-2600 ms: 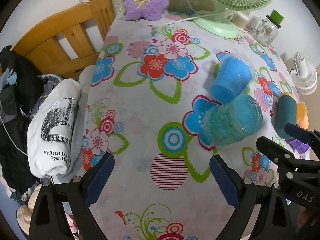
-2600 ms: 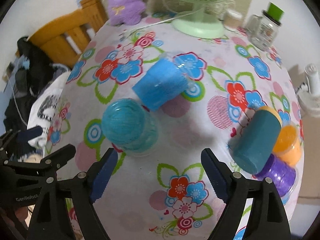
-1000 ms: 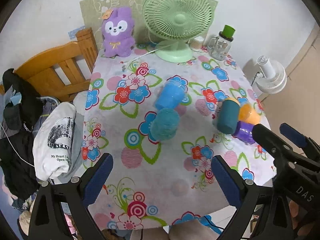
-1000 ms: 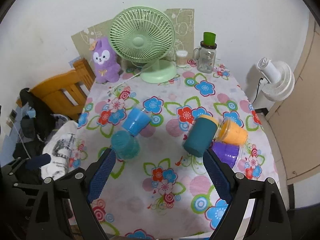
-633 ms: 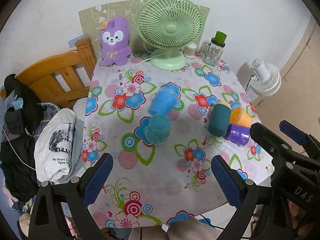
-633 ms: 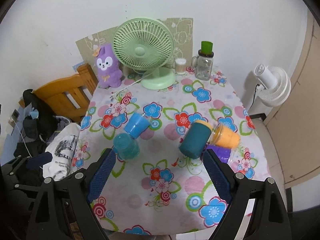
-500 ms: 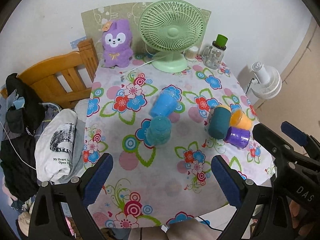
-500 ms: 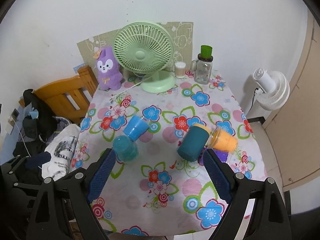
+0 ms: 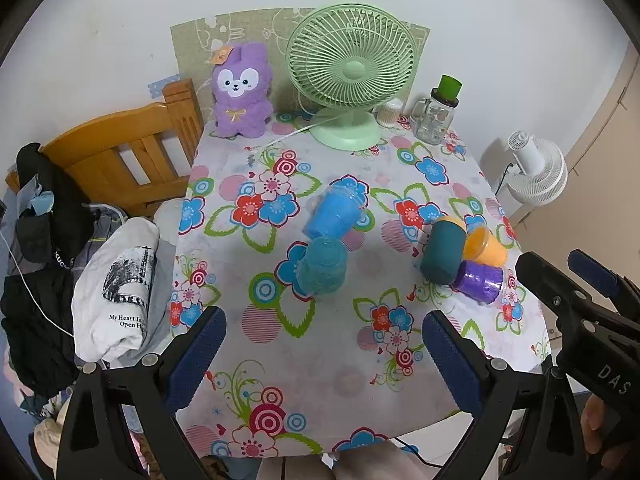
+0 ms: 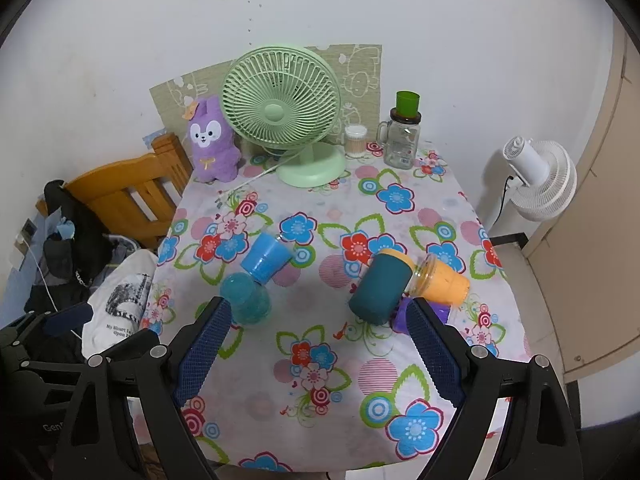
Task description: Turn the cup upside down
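Observation:
A teal glittery cup (image 9: 322, 266) stands upside down on the flowered tablecloth; it also shows in the right wrist view (image 10: 246, 298). A blue cup (image 9: 334, 214) lies on its side just behind it, also in the right wrist view (image 10: 266, 258). A dark teal cup (image 9: 442, 250), an orange cup (image 9: 486, 246) and a purple cup (image 9: 478, 280) lie together at the right. My left gripper (image 9: 324, 354) and right gripper (image 10: 318, 344) are both open and empty, held back above the table's near edge.
A green fan (image 9: 352, 72), a purple plush toy (image 9: 240, 88) and a glass jar with a green lid (image 9: 438, 114) stand at the table's back. A wooden chair (image 9: 124, 148) with clothes is at the left. A white floor fan (image 9: 538, 172) stands right.
Both grippers have drawn back and up, away from the cups, so the whole table shows. The cups have not moved.

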`<state>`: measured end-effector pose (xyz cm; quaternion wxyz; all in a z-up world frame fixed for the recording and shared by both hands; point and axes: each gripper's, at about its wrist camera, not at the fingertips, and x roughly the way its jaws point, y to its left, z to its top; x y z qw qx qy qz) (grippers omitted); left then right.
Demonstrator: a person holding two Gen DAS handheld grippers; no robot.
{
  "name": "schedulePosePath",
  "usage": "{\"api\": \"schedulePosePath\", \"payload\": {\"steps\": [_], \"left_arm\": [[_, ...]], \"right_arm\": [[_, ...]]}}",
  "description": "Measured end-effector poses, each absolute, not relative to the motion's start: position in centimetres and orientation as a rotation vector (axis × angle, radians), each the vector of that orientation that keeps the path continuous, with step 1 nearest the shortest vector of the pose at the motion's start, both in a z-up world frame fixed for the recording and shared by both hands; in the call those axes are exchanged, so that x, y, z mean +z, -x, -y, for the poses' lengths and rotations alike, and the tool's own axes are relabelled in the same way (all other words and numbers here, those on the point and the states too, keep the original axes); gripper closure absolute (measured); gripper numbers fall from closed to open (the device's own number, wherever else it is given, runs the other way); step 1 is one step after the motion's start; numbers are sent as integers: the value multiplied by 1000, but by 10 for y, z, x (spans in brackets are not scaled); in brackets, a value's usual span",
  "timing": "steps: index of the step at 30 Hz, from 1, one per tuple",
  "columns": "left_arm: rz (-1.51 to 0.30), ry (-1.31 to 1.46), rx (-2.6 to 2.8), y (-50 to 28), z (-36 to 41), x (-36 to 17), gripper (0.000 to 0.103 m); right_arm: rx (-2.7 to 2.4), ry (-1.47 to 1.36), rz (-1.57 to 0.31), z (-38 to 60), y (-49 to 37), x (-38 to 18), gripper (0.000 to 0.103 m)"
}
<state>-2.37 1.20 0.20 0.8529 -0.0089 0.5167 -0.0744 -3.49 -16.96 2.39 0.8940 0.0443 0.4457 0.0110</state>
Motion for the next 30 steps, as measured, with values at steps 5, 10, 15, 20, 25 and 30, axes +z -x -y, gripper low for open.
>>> {"api": "schedulePosePath", "payload": {"steps": [5, 10, 15, 20, 25, 30], "left_arm": [[-1086, 19, -158, 23, -12, 2, 3], [-1085, 29, -160, 22, -13, 3, 3], [-1087, 27, -158, 20, -12, 3, 2], [-1086, 28, -159, 19, -13, 3, 2], [-1099, 29, -155, 17, -13, -1, 2], [-1123, 30, -149, 9, -15, -13, 0]], "right_arm": [[16, -92, -928, 170, 33, 24, 12], [13, -76, -938, 169, 31, 23, 12], [12, -73, -946, 167, 30, 21, 12], [11, -71, -949, 167, 30, 19, 12], [10, -70, -964, 167, 27, 14, 12], [6, -73, -984, 166, 22, 6, 12]]}}
